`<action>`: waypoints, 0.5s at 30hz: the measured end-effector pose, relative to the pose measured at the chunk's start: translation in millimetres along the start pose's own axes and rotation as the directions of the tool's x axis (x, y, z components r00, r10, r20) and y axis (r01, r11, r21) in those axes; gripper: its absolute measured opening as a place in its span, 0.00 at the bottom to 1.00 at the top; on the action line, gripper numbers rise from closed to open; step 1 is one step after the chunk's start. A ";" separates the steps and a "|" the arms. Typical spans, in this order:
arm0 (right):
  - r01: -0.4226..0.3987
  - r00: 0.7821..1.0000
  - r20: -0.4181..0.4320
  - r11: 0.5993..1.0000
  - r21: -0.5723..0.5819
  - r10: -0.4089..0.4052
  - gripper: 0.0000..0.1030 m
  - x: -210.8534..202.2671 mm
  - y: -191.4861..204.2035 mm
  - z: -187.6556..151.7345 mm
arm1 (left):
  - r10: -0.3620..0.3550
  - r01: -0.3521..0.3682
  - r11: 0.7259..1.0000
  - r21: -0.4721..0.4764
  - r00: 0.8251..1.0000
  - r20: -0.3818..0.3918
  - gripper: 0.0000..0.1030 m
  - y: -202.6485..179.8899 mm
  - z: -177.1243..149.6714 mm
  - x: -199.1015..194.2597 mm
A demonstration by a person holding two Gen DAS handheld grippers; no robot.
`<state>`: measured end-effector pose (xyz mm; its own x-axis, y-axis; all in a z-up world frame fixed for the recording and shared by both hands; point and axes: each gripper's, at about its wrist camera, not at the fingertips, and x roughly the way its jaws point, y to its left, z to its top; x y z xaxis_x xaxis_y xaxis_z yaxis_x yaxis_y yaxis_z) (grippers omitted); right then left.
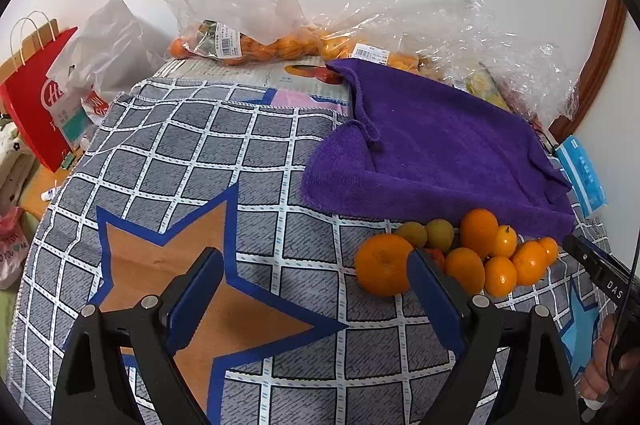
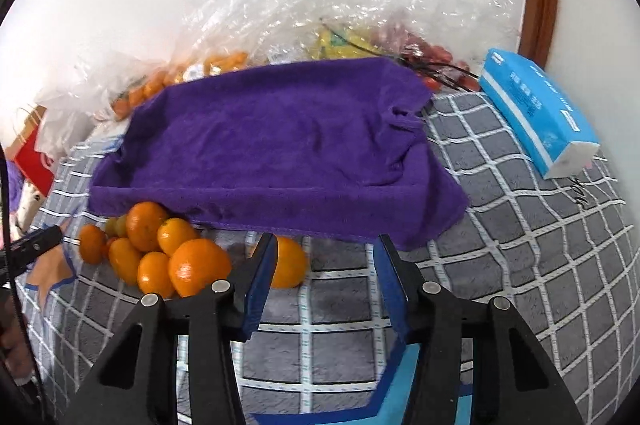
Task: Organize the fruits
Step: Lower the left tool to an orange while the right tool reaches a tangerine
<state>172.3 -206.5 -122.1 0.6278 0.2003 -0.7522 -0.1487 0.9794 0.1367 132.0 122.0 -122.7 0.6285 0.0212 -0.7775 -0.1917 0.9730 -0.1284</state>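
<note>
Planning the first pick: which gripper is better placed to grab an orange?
Right, probably. The open right gripper has a lone round orange just beyond its left finger, apart from the orange fruit pile. The open left gripper faces bare checked cloth.

Orange fruit pile [image 2: 160, 253] beside purple towel [image 2: 280, 145]

lone orange [image 2: 290, 261]: partly behind claw finger | red fruit [image 1: 437, 256]: mostly hidden
</note>
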 end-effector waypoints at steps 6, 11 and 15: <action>-0.053 0.998 -0.034 0.997 -0.051 0.052 0.47 17.2 15.7 -4.9 | 0.009 -0.009 1.000 -0.002 1.000 -0.006 0.89 1.7 -1.2 0.9; -0.080 0.996 -0.051 0.996 -0.051 0.077 0.47 23.5 20.3 -4.9 | 0.008 -0.008 1.000 -0.006 1.000 -0.012 0.89 2.8 -2.0 2.2; -0.108 0.992 -0.067 0.994 -0.034 0.106 0.47 28.4 18.8 -0.6 | -0.001 0.001 1.000 -0.003 1.000 -0.012 0.89 0.3 -2.6 2.4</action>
<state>186.9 -182.4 -141.2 0.5562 0.3005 -0.7749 -0.2418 0.9505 0.1950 131.5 121.7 -126.2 0.6196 0.0174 -0.7847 -0.1933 0.9724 -0.1311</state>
